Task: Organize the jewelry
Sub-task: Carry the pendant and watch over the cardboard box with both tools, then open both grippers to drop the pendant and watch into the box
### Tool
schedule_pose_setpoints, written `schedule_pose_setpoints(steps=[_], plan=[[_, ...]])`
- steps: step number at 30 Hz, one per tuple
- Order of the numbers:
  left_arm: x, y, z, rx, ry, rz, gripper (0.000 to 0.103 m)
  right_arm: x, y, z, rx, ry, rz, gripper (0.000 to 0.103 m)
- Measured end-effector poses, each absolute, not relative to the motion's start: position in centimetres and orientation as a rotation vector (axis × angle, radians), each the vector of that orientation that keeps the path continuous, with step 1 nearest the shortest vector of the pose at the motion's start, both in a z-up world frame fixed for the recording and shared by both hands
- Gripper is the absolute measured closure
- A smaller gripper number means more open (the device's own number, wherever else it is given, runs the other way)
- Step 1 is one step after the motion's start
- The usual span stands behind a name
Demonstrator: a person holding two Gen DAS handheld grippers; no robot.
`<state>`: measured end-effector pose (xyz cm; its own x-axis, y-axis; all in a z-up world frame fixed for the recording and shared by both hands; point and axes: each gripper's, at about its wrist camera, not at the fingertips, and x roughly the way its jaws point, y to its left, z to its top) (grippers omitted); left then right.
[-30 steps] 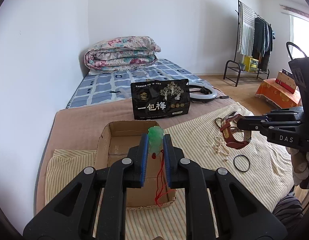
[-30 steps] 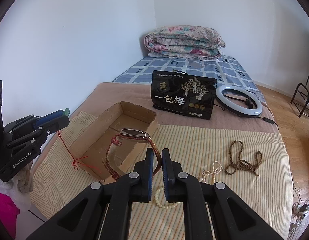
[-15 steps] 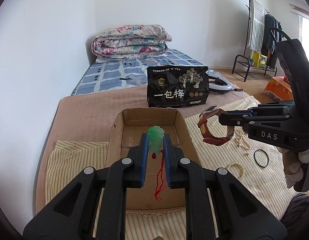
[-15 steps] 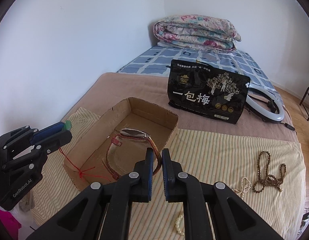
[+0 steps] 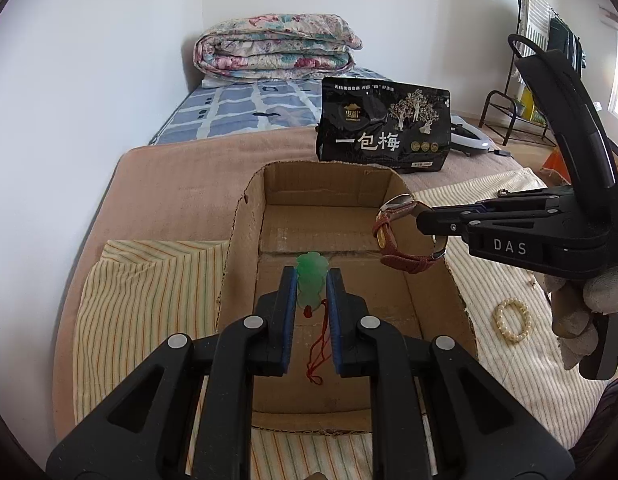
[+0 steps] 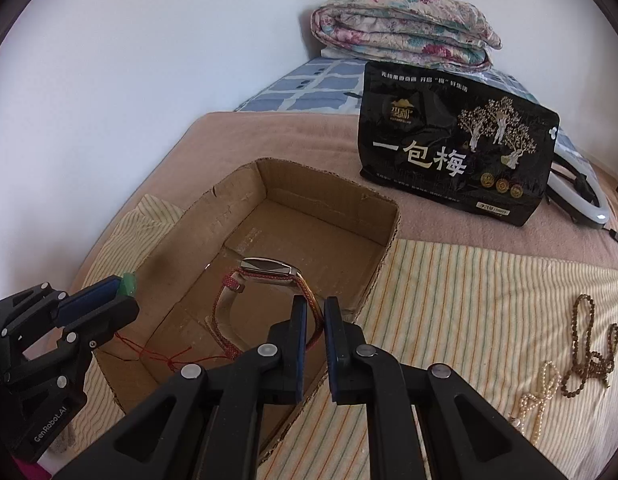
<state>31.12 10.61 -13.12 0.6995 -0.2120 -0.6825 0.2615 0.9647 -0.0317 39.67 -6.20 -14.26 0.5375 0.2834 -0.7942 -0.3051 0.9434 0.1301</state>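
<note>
An open cardboard box (image 5: 245,216) (image 6: 389,216) lies on the striped cloth. My left gripper (image 5: 312,280) is shut on a green jade pendant (image 5: 312,278) with a red cord (image 5: 317,352) hanging down, held over the near half of the box. It shows at the left of the right wrist view (image 6: 121,292). My right gripper (image 6: 316,312) is shut on the strap of a brown-strapped wristwatch (image 6: 265,270), held over the box's right side. The watch shows in the left wrist view too (image 5: 401,236).
A black snack bag (image 5: 383,136) (image 6: 453,152) stands behind the box. A white ring light (image 6: 581,196) lies beyond it. A pearl bracelet (image 5: 512,320), pearl strand (image 6: 537,392) and brown bead necklace (image 6: 589,344) lie on the cloth to the right. A folded quilt (image 5: 277,48) is at the wall.
Both grippers have moved toward the box. The pendant and the watch now hang over its inside. The grips have not changed.
</note>
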Motion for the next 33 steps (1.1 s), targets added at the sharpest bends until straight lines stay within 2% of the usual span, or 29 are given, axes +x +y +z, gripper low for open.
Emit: schedule_pose_setpoints(steps=[5, 8, 11, 25, 33], plan=[[31.2, 10.4, -14.0, 0.081, 0.773, -0.261, 0.09, 39.9, -5.9, -15.0, -0.031, 0.948, 0.353, 0.096], [31.0, 10.2, -14.0, 0.09, 0.776, -0.263, 0.09, 39.8, -5.8, -15.0, -0.032, 0.94, 0.353, 0.089], [30.9, 10.0, -13.9, 0.093, 0.787, -0.269, 0.089, 39.4, -6.1, -14.3, -0.03, 0.916, 0.353, 0.073], [28.8, 10.0, -11.5, 0.057, 0.766, -0.235, 0.089, 36.2, -8.6, -10.6, -0.03, 0.841, 0.344, 0.072], [26.7, 8.3, -9.3, 0.062, 0.732, -0.252, 0.089, 33.0, -11.4, -8.2, -0.034, 0.781, 0.323, 0.058]])
